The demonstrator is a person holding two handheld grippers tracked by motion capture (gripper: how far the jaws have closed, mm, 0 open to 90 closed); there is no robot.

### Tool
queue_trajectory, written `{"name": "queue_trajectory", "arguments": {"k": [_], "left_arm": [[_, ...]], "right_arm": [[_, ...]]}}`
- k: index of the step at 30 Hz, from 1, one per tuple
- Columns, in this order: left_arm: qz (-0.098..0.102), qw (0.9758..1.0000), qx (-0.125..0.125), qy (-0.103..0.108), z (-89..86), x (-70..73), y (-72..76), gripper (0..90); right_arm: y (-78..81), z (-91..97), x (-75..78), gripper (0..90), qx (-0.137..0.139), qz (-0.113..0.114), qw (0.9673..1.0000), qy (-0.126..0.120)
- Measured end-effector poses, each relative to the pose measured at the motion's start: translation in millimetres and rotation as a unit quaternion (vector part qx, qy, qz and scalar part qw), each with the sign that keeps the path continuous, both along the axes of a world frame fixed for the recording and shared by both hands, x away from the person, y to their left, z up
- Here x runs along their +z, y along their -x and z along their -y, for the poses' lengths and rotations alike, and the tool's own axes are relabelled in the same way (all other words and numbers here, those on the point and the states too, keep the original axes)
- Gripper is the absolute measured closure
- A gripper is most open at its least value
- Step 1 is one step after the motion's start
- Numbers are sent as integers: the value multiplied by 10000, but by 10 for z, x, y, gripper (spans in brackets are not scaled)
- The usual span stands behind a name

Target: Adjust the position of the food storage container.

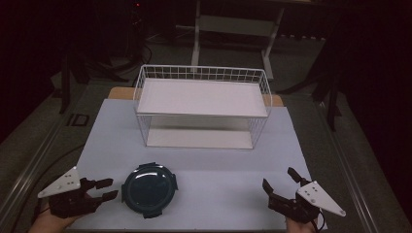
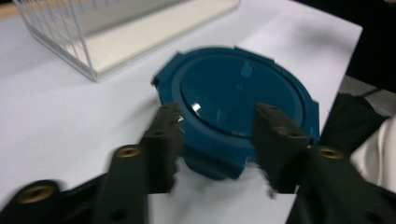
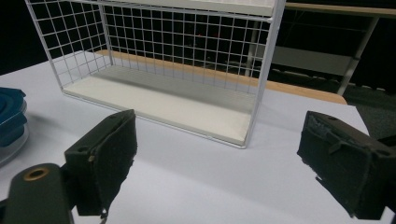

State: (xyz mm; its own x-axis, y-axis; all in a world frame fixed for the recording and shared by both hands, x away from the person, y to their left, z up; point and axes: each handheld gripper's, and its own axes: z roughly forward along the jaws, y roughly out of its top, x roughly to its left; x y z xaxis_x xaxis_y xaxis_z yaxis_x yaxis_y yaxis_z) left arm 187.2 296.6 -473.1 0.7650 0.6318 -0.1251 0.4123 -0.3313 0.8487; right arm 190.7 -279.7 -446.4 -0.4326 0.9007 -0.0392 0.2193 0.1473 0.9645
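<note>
In the left gripper view we see the left gripper [image 2: 217, 140] blurred, its fingers [image 2: 161, 140] covering the near rim of the blue lid [image 2: 233, 88]. In the right gripper view, the picture's left edge cuts that lid.

We find the high view dim overall: the room beyond the table [image 1: 204, 160] falls to near black, and only the white surface and the wire rack [image 1: 201, 104] catch light from above. The rack casts a soft shadow beneath its shelf. In the left gripper view we note motion blur on the jaws and a small glare spot on the blue lid [image 2: 233, 98]. The right gripper view is sharper, with a dark background.
</note>
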Motion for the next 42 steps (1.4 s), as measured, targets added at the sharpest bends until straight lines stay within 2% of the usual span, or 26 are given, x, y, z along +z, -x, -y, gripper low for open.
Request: {"name": "queue_trajectory", "arguments": {"k": [1, 2, 6, 10, 15, 19, 23, 25, 26, 28, 33, 38, 42], "left_arm": [[-80, 9999, -4, -62, 0, -20, -15, 617], [-157, 9998, 4, -153, 1, -44, -27, 617], [-368, 9979, 87, -526, 0, -161, -65, 759], [-580, 9953, -44, -773, 19, -262, -91, 877], [-692, 9938, -129, -858, 89, -300, -108, 895], [-670, 9936, -117, -896, 121, -317, -123, 896], [-734, 9941, -127, -788, 106, -338, -128, 896], [-777, 9931, -166, -860, 143, -367, -128, 896], [-758, 9923, -159, -968, 166, -381, -127, 896], [-776, 9934, -119, -837, 151, -370, -135, 896], [-779, 9928, -140, -897, 194, -361, -165, 896], [-743, 9921, -314, -956, 325, -354, -232, 896], [-741, 9923, -353, -927, 405, -359, -298, 896]], "right_arm": [[-6, 0, -5, 114, 7, -13, 10000, 17], [-6, 0, -5, 114, 7, -13, 10000, 17], [-3, -5, -6, 115, 6, 1, 10000, 42], [-8, -4, -11, 115, 11, -22, 10000, 37], [-12, -6, -18, 115, 29, -35, 10000, 39], [-5, -3, -14, 115, 37, -25, 10000, 27], [-8, -3, -16, 115, 47, -31, 10000, 22], [-10, -5, -17, 115, 60, -39, 10000, 11], [-13, -8, -19, 115, 63, -39, 10000, 22], [-12, -16, -19, 115, 70, -45, 10000, 54], [-4, -14, -12, 115, 62, -15, 10000, 35], [-6, -24, -14, 115, 86, -27, 9999, 66], [-1, -18, -10, 115, 86, -20, 10000, 43]]}}
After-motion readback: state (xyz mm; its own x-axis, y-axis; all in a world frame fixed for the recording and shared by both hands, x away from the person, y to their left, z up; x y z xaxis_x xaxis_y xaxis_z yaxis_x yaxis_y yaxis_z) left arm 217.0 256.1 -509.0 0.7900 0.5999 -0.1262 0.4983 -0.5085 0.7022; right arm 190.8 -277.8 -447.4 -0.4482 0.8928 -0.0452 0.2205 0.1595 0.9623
